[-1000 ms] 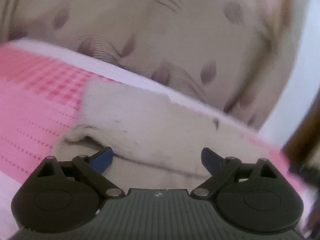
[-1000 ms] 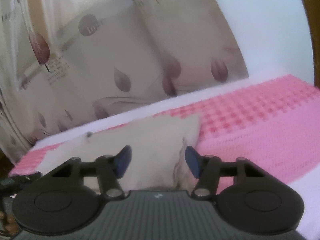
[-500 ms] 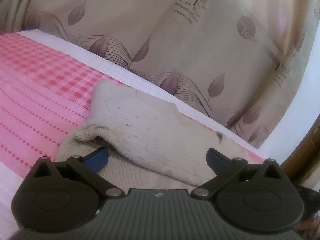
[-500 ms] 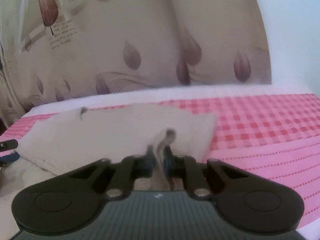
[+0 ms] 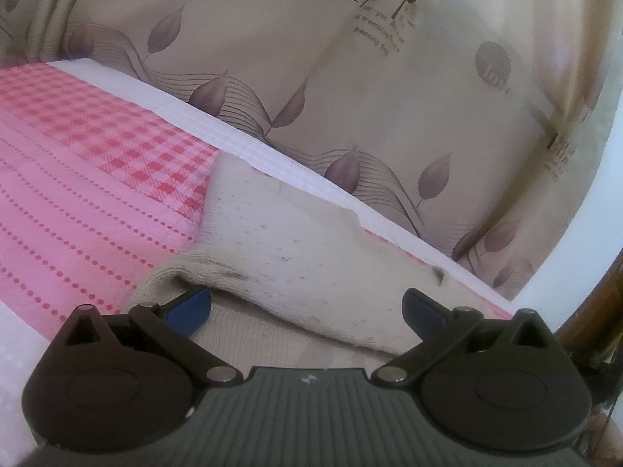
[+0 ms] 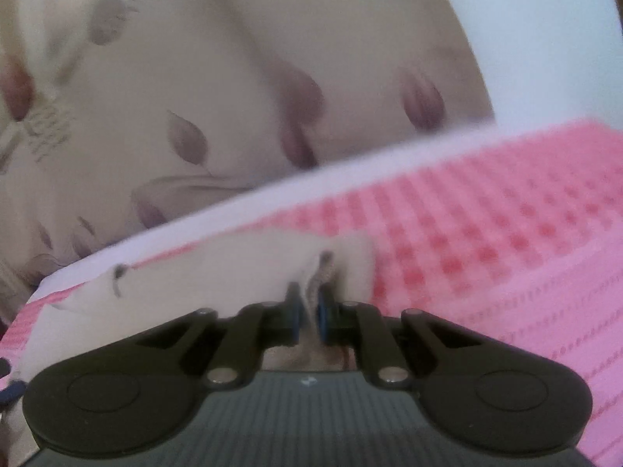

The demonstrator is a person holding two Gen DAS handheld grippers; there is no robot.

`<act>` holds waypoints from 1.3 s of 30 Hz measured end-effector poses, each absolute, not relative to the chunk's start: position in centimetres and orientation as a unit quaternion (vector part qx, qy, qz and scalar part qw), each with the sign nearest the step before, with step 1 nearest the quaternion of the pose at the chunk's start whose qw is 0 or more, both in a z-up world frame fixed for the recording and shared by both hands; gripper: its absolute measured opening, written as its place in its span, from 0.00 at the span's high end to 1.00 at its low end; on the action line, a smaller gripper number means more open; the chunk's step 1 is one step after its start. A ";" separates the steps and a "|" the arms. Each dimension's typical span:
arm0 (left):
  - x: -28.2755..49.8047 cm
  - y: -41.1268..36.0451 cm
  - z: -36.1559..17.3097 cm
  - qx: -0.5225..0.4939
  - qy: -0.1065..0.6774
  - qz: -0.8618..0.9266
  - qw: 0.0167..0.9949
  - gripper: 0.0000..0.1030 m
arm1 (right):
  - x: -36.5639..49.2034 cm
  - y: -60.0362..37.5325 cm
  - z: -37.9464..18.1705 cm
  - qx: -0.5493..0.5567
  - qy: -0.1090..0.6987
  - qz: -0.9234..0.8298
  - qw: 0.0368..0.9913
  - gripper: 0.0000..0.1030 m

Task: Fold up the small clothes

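A: Behind everything hangs a beige curtain (image 5: 389,89) printed with brown leaves, and the pink checked cloth (image 5: 85,163) covers the surface right up to a white edge band.

B: And the garment?

A: A pale beige knitted piece (image 5: 288,249) lies on the pink cloth straight ahead of the left tool (image 5: 305,309), with one layer already turned over another; the upper flap's edge runs just in front of that tool's tips.

B: The tools themselves?

A: The left tool stands spread wide, nothing between its jaws, its blue fingertips (image 5: 190,307) resting low by the knit. The right tool (image 6: 307,313) is pressed together on a pinch of the garment's edge (the fabric bunches up between the pads, though that view is blurred).

B: How far along, would you say?

A: I'd judge one fold is laid and another is starting, since the right tool has a hold on an edge. Carrying that edge across and flattening it looks to be left.

B: Any writing?

A: On the curtain, a large "R", then small lines too soft to read fully, perhaps "passing". A round mark farther right is unclear.
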State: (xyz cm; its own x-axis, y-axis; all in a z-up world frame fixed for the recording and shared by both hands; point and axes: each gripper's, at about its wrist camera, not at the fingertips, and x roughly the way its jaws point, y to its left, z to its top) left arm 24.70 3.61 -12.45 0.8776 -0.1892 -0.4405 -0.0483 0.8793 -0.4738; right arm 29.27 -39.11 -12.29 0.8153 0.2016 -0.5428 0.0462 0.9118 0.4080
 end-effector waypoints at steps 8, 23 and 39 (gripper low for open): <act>24.8 3.7 -12.5 -0.244 0.246 -0.033 0.937 0.00 | 26.6 -40.4 -10.5 0.226 0.267 0.023 0.936 0.88; 16.0 5.2 -9.3 -0.157 0.311 -0.125 0.929 0.00 | 0.3 -38.8 -8.2 0.132 0.280 0.109 0.945 0.13; 4.9 11.7 -11.7 -0.267 0.352 -0.125 0.888 0.05 | -6.1 -38.1 -11.6 0.164 0.296 0.096 0.936 0.55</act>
State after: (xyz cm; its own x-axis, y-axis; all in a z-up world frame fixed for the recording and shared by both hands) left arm 4.95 11.70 -11.67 0.7210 -0.4103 -0.5584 0.0338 0.8258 -0.5630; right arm -6.08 -38.14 -11.57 0.8065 0.2768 -0.5224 -0.0827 0.9277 0.3640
